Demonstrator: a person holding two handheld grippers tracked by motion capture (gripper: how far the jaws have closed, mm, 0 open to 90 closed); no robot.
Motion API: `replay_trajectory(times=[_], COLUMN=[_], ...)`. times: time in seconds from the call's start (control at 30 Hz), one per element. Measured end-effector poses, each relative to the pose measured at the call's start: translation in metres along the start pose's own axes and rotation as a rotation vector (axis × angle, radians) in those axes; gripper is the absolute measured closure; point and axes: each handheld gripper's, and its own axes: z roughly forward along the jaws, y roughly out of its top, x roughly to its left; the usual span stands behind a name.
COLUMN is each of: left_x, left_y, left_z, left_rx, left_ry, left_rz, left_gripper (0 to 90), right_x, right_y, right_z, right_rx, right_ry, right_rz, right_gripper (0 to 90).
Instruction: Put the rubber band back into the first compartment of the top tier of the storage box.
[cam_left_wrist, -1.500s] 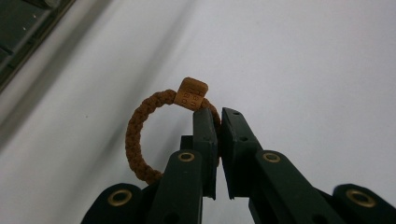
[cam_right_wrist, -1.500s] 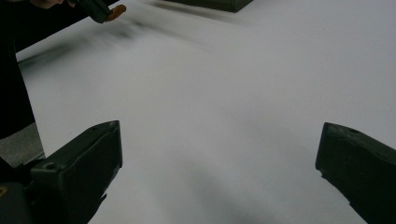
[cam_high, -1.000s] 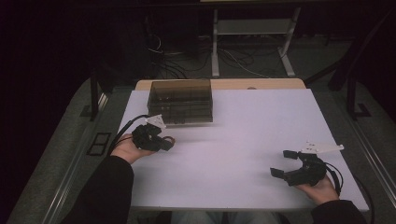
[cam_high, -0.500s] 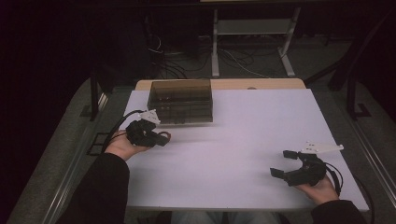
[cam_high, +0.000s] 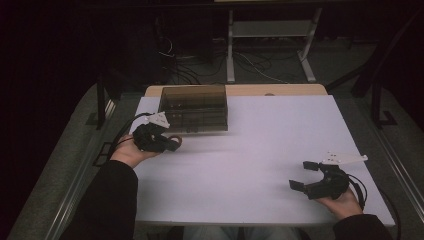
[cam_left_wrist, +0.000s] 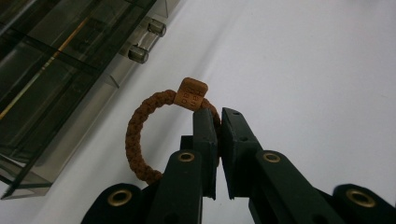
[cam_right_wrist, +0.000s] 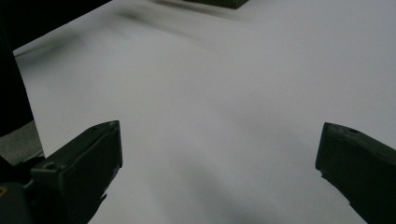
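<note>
A brown braided bracelet (cam_left_wrist: 140, 135) with a small square tag (cam_left_wrist: 192, 93) hangs just above the white table, its loop sticking out past the jaws. My left gripper (cam_left_wrist: 218, 115) is shut on its cord, beside the tag. In the high view the left gripper (cam_high: 169, 143) and the bracelet (cam_high: 176, 140) sit close in front of a smoked clear drawer box (cam_high: 194, 107), near its left front corner. Far off at the table's near right, my right gripper (cam_high: 302, 175) rests open with nothing between its jaws (cam_right_wrist: 219, 135).
The drawer box (cam_left_wrist: 56, 70) has two round knobs (cam_left_wrist: 138, 54) on its front, a short way from the bracelet. The white table top (cam_high: 260, 145) stretches between the two hands. Beyond the table, table legs and cables lie on a dark floor.
The left hand has shifted slightly left and toward the box, still holding the bracelet. The right hand has stayed put.
</note>
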Motion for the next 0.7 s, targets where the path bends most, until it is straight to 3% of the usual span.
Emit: replay_trajectory(times=[0.7], left_x=[0.013], left_y=[0.014], left_z=[-0.013], left_rx=[-0.028], left_ry=[0.033], left_rz=[-0.018], left_gripper=[83.4], right_x=[-0.001], right_y=[-0.001], right_z=[-0.001], right_rx=[-0.001], right_ry=[-0.003], right_rz=[0.006], right_gripper=[0.3])
